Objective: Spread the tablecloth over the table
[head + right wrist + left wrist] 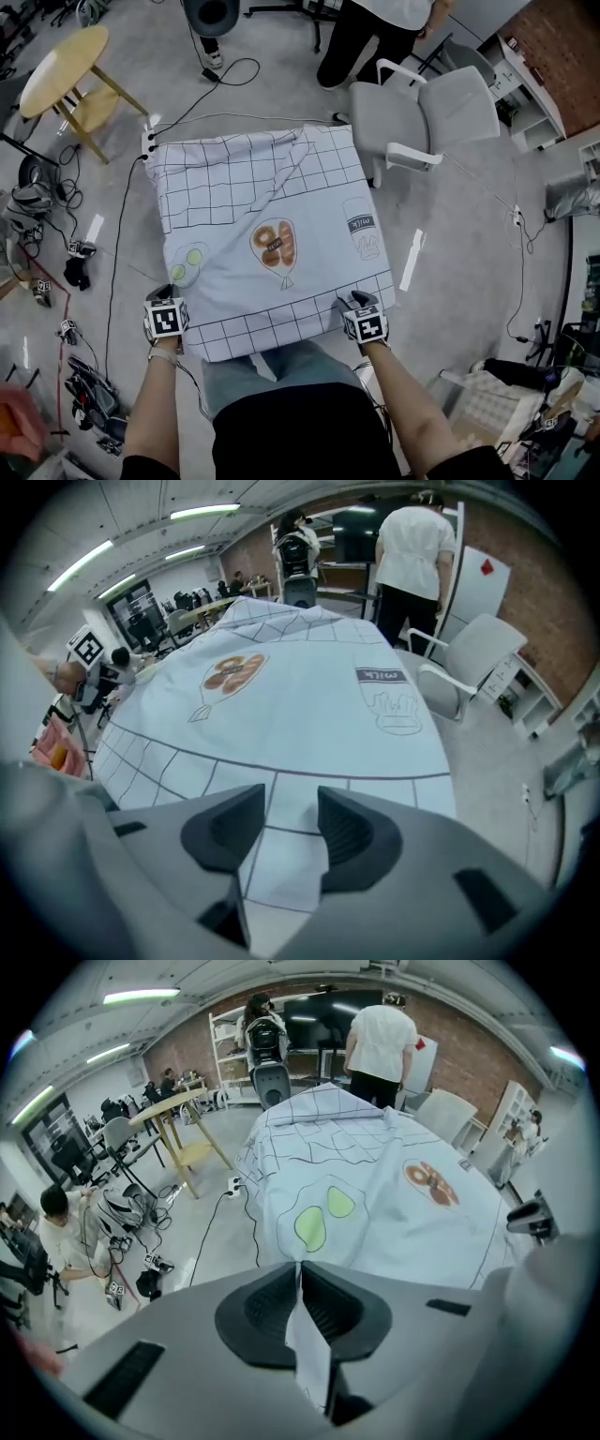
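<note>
Left gripper view: the left gripper (pixel 300 1277) pinches the tablecloth (pixel 394 1222); the right gripper (pixel 289 829) straddles its hem, jaws apart, seemingly not gripping. I'd clamp there first, then tug both corners evenly.

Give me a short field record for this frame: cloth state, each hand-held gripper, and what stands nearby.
tablecloth: spread out, print facing up, creased fold near its far edge
left hand-held gripper: shut on the tablecloth's near edge, a strip of fabric pinched between the jaws
right hand-held gripper: jaws apart, cloth lying between them, pads not pressing on it
nearby: white chair off the far right corner; round wooden table far left; a standing person beyond the far edge
</note>
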Available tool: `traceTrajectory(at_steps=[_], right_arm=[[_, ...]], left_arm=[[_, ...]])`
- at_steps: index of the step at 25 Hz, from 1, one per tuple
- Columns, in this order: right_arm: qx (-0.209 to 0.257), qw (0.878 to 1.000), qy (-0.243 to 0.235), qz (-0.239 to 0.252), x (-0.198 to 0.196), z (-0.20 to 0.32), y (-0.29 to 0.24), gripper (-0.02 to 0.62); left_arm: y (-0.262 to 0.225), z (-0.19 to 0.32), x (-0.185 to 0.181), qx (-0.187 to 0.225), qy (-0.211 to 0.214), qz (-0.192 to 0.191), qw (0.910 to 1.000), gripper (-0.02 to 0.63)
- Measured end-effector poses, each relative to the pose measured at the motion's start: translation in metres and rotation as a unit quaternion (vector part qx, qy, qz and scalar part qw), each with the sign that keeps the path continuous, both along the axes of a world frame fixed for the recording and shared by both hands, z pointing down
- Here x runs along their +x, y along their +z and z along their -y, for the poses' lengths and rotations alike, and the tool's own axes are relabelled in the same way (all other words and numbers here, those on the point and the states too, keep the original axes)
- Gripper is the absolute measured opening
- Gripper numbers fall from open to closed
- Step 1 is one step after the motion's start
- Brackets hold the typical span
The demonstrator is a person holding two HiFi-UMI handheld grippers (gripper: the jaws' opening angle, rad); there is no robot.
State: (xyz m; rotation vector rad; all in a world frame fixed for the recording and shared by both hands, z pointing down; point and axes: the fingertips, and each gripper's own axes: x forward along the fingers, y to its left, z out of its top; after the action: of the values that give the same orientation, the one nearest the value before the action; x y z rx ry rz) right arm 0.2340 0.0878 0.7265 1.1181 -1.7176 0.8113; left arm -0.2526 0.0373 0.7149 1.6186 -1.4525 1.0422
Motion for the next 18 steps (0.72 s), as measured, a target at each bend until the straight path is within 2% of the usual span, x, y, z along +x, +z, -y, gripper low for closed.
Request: traceTrajectory(at_steps=[4,7,11,14,18], right_arm=[[0.025,0.998,0.039,-0.041,0.054,0.018,-0.004,0.178],[0.014,0.997,0.048,-0.06,0.085,0.022,-0.002,0.173],[0.011,0.995,0.02,-0.094,0.112,0.024,0.001,0.104],[0.007,0.993,-0.003,-0.119,0.12,0.02,0.006,0.052],[-0.003,0.987,-0.06,-0.148,0.116,0.015,0.01,0.011]], left_arm=[[-0.007,-0.031,0.023,0.005,0.038,0.013,0.9992,0.028],[-0.008,-0.07,0.05,-0.023,0.048,-0.011,0.9985,0.026],[0.004,-0.119,0.1,-0.067,0.075,-0.049,0.9937,0.026],[0.021,-0.144,0.126,-0.092,0.1,-0.06,0.9889,0.026],[0.034,-0.154,0.134,-0.112,0.083,-0.074,0.9875,0.023]])
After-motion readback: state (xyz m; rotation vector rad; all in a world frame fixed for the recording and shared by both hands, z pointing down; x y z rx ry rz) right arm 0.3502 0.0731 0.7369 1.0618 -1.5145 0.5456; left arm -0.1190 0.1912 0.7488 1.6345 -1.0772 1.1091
